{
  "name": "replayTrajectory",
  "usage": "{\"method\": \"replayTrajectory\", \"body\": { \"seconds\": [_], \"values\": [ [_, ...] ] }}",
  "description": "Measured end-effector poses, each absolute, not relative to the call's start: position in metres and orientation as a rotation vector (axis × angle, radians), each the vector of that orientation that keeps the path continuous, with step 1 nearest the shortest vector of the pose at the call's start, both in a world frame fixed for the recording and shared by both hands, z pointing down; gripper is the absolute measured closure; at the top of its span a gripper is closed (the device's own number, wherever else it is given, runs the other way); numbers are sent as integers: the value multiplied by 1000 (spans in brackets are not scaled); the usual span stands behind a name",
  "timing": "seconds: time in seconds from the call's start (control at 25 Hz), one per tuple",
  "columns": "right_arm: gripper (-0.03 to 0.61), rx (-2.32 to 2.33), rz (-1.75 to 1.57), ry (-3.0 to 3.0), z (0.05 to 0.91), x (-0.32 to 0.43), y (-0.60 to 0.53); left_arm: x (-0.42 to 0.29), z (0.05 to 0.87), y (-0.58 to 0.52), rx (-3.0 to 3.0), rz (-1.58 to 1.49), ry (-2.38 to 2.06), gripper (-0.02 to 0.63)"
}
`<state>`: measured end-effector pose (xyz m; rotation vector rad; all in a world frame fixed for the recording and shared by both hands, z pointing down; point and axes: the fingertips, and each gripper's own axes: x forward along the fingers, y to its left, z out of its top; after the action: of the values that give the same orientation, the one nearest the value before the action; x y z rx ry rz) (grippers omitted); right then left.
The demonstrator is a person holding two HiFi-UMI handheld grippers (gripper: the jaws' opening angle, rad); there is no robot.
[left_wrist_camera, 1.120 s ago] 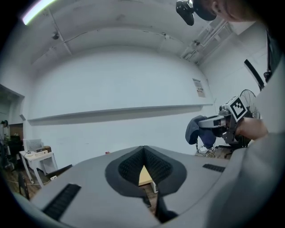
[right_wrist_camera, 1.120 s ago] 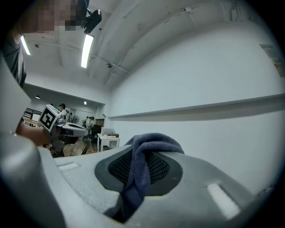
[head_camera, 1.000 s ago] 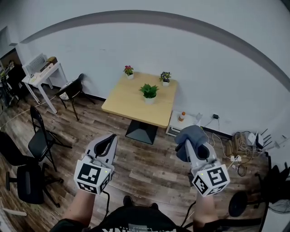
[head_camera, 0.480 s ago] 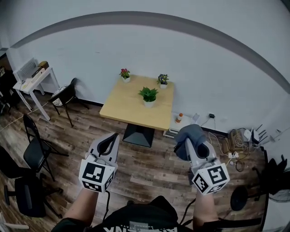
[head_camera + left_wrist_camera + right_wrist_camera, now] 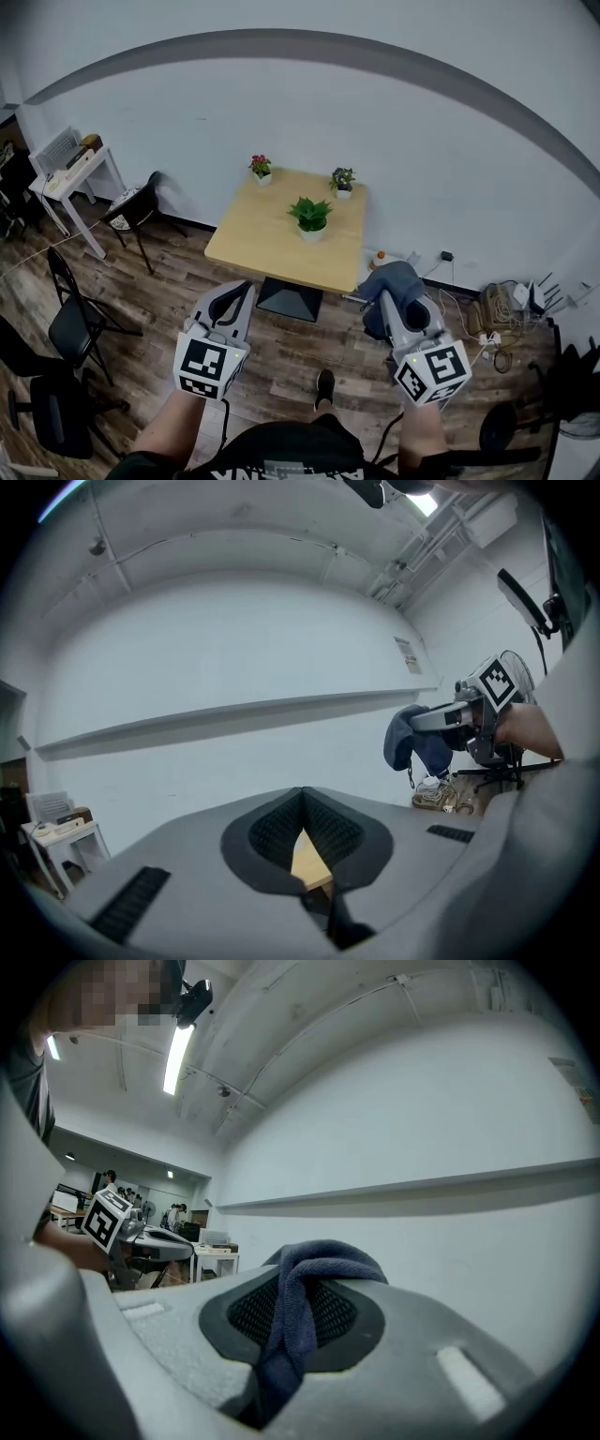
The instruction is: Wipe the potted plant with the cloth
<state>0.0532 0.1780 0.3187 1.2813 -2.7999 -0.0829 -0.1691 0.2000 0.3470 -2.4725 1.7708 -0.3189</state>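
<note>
A green potted plant (image 5: pixel 310 216) stands in a white pot near the middle of the square wooden table (image 5: pixel 267 246) ahead. Two smaller flowering pots (image 5: pixel 261 169) (image 5: pixel 342 180) sit at the table's far edge. My right gripper (image 5: pixel 386 298) is shut on a dark blue cloth (image 5: pixel 391 282), which drapes over its jaws (image 5: pixel 298 1309). My left gripper (image 5: pixel 242 292) is shut with nothing in it; in its own view the pads meet (image 5: pixel 302 829) and a strip of the tabletop shows below them. Both grippers are held level, short of the table's near edge.
Black chairs (image 5: pixel 133 208) (image 5: pixel 80 313) and a white desk (image 5: pixel 66 173) stand at the left on the wooden floor. Cables and a power strip (image 5: pixel 502 309) lie by the right wall, with a fan stand (image 5: pixel 502 431) near. A bottle (image 5: pixel 379 256) sits beside the table base.
Both grippers and the head camera have advanced toward the table, which now lies closer below them. The cloth stays in the right gripper. A foot now shows on the floor.
</note>
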Motion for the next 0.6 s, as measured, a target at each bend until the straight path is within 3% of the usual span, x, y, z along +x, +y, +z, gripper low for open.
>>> {"method": "replayTrajectory", "body": {
  "seconds": [0.6],
  "values": [
    [526, 1095, -129, -2880, 314, 86, -4, -116, 363, 34, -2452, -439, 1816, 612]
  ]
}}
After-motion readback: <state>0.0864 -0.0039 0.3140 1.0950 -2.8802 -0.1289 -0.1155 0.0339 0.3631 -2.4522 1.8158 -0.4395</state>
